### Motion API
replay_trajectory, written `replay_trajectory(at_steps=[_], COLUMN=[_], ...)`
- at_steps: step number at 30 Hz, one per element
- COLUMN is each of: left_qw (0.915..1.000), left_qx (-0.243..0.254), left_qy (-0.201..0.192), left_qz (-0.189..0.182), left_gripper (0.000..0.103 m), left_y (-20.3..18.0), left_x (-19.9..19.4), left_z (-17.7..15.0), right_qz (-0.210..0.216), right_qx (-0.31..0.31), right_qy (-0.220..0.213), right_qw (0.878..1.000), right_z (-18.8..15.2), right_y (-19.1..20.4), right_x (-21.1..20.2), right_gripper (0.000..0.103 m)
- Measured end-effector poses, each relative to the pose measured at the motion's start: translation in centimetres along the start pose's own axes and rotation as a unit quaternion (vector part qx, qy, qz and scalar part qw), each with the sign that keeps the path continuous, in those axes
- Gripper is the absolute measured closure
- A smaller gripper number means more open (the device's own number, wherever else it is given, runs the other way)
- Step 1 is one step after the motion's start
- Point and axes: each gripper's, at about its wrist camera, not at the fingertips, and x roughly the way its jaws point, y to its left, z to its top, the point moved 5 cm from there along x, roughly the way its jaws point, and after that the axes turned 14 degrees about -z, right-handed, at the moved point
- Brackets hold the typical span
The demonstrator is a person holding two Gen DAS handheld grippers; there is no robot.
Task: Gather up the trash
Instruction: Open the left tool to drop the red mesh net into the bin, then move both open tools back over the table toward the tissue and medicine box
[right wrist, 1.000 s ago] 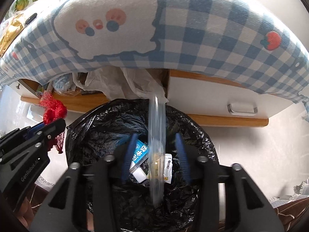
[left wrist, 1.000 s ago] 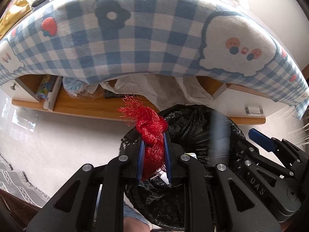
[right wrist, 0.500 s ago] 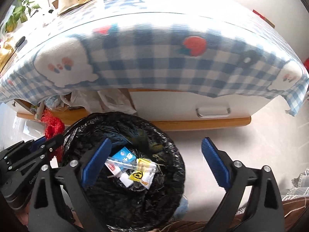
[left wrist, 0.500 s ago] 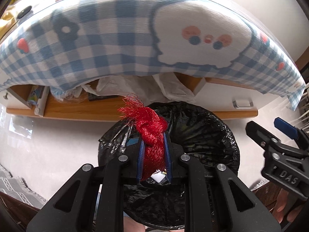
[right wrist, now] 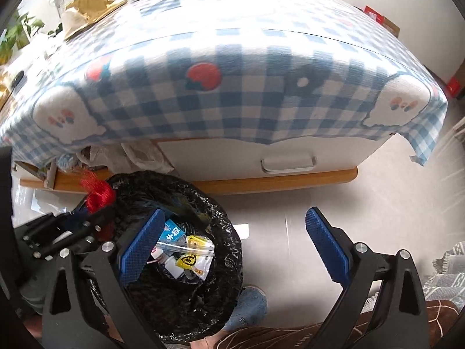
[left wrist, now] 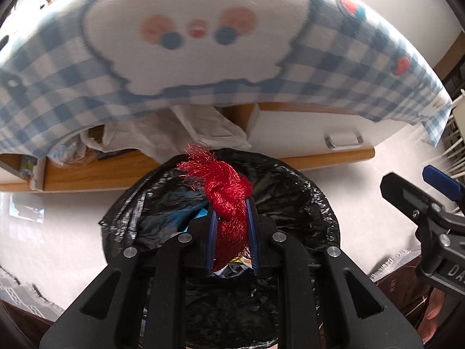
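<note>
Now the right hand-held gripper [right wrist: 232, 241], emptied, has swung right of the bin [right wrist: 226, 261].

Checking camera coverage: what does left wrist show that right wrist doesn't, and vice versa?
Left wrist only: the left hand-held gripper shut on the red mesh bundle, seen close up over the bin.

Right wrist only: the tabletop with a gold bag, the right hand-held gripper wide open, and wrappers in the bin.

Both: black-lined trash bin, checked tablecloth, white drawer handle.
</note>
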Motion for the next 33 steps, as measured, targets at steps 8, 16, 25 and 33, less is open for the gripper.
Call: replay_trajectory(at_steps=[8, 16, 25, 33], left_qw=[0.9999, 0.9993, 0.9974, 0.9945], left_qx=[0.013, 0.008, -0.003, -0.009], left_qy=[-0.002, -0.027, -0.06, -0.092], left_qz=[0.007, 0.027, 0.04, 0.049], left_gripper=[0.077, 0.044, 0.018, 0.006], left_y=[-0.9, -0.3, 0.5, 0.7], left_x=[0.5, -1.1, -4.8, -8.6], left_z=[0.2, 0.6, 1.3, 1.7], right_qz=[0.0, 0.001, 0.021, 0.025], right_qx=[0.001, -0.01, -0.009, -0.005], right_qy=[0.004, -0.014, -0.039, -0.064], right_qw=[1.0, 1.0, 0.999, 0.998], right_z=[0.4, 0.9, 1.9, 2.4], right_y=[-0.1, 1.0, 2.0, 2.0], right_x=[0.8, 0.2, -2.2, -5.0], right_gripper=[0.01, 0.01, 0.01, 0.01])
